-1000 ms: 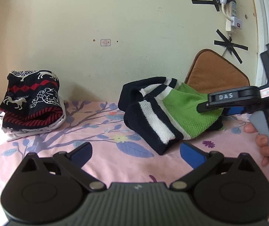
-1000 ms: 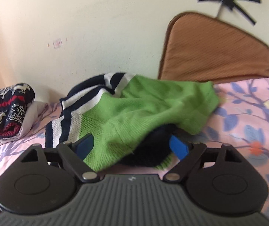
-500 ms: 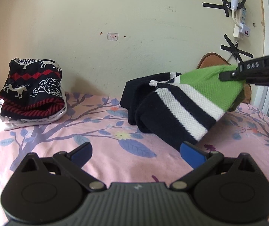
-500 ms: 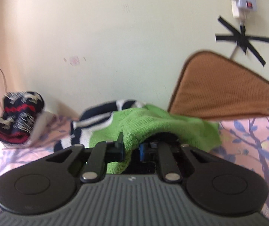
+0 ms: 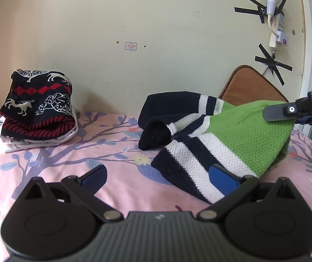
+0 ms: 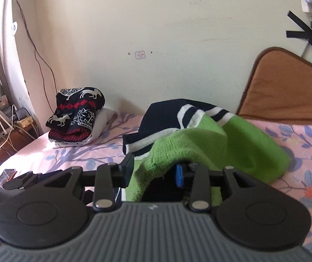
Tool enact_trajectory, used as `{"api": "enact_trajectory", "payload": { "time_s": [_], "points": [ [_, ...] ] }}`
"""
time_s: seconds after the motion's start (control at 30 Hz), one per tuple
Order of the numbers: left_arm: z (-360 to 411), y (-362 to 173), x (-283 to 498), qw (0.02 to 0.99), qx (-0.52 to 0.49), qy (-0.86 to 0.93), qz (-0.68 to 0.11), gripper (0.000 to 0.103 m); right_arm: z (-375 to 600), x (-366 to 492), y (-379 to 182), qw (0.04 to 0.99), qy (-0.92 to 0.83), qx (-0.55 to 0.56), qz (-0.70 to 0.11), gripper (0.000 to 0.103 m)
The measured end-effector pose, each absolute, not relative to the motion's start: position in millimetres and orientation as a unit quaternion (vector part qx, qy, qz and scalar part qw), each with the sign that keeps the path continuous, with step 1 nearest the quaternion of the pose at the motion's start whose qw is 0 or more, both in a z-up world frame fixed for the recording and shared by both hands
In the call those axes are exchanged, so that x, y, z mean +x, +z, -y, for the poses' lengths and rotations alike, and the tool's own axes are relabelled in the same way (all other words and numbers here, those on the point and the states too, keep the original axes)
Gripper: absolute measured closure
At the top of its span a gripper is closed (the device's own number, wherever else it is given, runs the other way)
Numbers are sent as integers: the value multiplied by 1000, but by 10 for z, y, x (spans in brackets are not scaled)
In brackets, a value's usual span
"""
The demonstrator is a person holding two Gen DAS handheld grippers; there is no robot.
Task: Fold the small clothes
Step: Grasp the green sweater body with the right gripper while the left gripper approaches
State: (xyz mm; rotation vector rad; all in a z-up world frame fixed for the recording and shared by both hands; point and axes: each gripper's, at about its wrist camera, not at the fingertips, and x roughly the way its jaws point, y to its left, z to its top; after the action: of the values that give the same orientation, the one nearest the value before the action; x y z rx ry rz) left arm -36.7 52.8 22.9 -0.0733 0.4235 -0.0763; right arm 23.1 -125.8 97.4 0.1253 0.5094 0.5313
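A green knit sweater (image 5: 249, 135) with navy and white stripes lies crumpled on the pink floral bed sheet (image 5: 57, 166). My right gripper (image 6: 156, 171) is shut on the sweater's green part (image 6: 188, 144) and holds it lifted; it enters the left wrist view from the right edge (image 5: 287, 114). My left gripper (image 5: 158, 178) is open and empty, low over the sheet, with its right fingertip (image 5: 221, 180) in front of the sweater's striped end.
A stack of folded clothes topped by a navy, red and white patterned knit (image 5: 38, 100) sits at the back left by the wall. A brown cushion (image 5: 252, 87) leans on the wall behind the sweater. Cables and clutter (image 6: 9, 118) lie off the bed's left side.
My right gripper closed on the sweater's green part and lifted it up and to the right, stretching the sweater out. My left gripper stayed open and moved closer to the striped end.
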Motion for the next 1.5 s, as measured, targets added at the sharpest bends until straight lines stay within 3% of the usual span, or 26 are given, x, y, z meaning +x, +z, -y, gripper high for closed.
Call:
{"api": "enact_trajectory", "payload": {
  "time_s": [0.13,0.2,0.27,0.63,1.27,1.37,1.47,1.5],
  "points": [
    [-511,235,-380,977,-30,-37,-206,0,1591,65,1001,936,235,110,-237,61],
    [-483,242,-408,979,-21,-41,-200,0,1755,-24,1008,944,207,121,-226,48],
    [-421,259,-448,980,-5,-47,-191,0,1916,-125,1027,956,171,124,-203,45],
    [655,246,-288,957,171,-136,-189,0,2591,-127,748,963,71,163,-203,45],
    [634,238,-85,965,127,-143,-178,1,2499,283,177,937,56,186,-289,43],
    [549,260,-39,966,102,-147,-188,10,2453,273,186,939,48,177,-292,43],
    [430,323,-30,970,75,-141,-185,33,2430,286,190,935,53,188,-297,43],
    [377,350,-20,971,65,-136,-184,45,2408,292,193,934,52,188,-299,43]
  ]
}}
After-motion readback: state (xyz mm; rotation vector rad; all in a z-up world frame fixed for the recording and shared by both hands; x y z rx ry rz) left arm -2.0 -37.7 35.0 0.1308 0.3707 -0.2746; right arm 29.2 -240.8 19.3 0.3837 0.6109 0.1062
